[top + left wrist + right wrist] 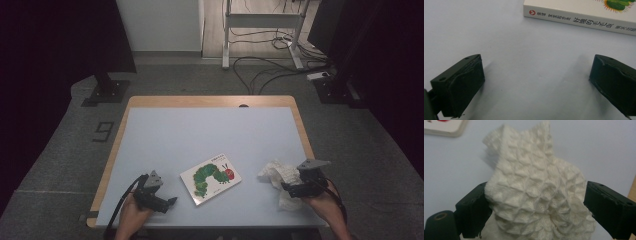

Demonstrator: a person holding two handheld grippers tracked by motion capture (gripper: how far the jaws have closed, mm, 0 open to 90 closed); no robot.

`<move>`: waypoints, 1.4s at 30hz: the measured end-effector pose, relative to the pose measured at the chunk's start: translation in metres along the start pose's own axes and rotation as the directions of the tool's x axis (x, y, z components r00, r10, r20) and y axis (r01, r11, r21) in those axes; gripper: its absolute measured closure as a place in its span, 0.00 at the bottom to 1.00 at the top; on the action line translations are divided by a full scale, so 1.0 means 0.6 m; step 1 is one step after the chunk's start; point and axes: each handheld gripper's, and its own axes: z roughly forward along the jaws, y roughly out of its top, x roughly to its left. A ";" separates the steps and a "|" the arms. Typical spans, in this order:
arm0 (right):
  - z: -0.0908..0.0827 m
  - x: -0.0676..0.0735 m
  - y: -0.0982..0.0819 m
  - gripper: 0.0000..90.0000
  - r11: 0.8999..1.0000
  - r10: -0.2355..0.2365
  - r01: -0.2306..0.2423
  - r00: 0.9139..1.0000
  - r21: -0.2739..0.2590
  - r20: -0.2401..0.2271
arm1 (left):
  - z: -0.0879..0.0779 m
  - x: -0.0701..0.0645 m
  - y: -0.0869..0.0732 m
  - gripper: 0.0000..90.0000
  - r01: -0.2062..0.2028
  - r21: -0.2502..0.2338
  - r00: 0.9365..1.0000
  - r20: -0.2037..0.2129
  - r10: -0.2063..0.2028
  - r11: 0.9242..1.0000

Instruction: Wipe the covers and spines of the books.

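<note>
A dim room with cables on the grey floor surrounds a wooden table (119, 150) covered by a pale blue mat (200, 140). Near its front edge lies a white picture book (210, 178) with a green caterpillar on the cover. The left gripper (172, 201) rests just left of the book, its jaws wide apart with nothing between. The right gripper (284, 186) has its jaws spread around a crumpled white cloth (536, 192), touching both sides.
</note>
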 end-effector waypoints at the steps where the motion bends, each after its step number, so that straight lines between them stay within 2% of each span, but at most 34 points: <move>1: 0.005 -0.002 -0.003 0.12 1.000 0.004 -0.004 1.000 0.007 0.004 | 0.000 0.000 0.000 0.00 0.000 0.000 1.000 0.000 0.000 1.000; 6: 0.027 -0.007 -0.015 0.16 0.999 0.016 -0.016 1.000 0.029 0.006 | 0.000 0.000 0.000 0.00 0.000 0.000 1.000 0.000 0.000 1.000; 10: 0.039 -0.010 -0.023 0.26 0.999 0.025 -0.025 1.000 0.024 -0.014 | 0.000 0.000 0.000 0.00 0.000 0.000 1.000 0.000 0.000 1.000; 11: 0.039 -0.012 -0.024 0.29 0.999 0.033 -0.033 0.999 0.018 -0.016 | 0.000 0.000 0.000 0.00 0.000 0.000 1.000 0.000 0.000 1.000; 15: 0.031 -0.010 -0.026 0.57 0.999 0.039 -0.038 0.999 0.006 -0.033 | 0.000 0.000 0.000 0.00 -0.001 0.000 1.000 0.000 0.001 1.000; 18: 0.028 -0.008 -0.026 0.69 0.999 0.042 -0.042 0.998 0.003 -0.041 | 0.000 0.000 0.000 0.00 0.000 0.000 1.000 0.000 0.000 1.000; 23: 0.023 -0.007 -0.025 0.71 0.999 0.052 -0.052 0.998 -0.009 -0.033 | 0.000 0.000 0.000 0.00 -0.001 0.000 1.000 0.000 0.001 1.000; 28: 0.008 -0.009 -0.017 0.71 0.997 0.071 -0.073 0.996 -0.034 -0.045 | 0.000 0.000 0.000 0.00 0.000 0.000 1.000 0.000 0.000 1.000; 42: -0.035 0.000 0.026 0.71 0.996 0.018 -0.024 0.998 -0.087 -0.066 | 0.000 0.000 0.000 0.00 0.000 0.000 1.000 0.000 0.000 1.000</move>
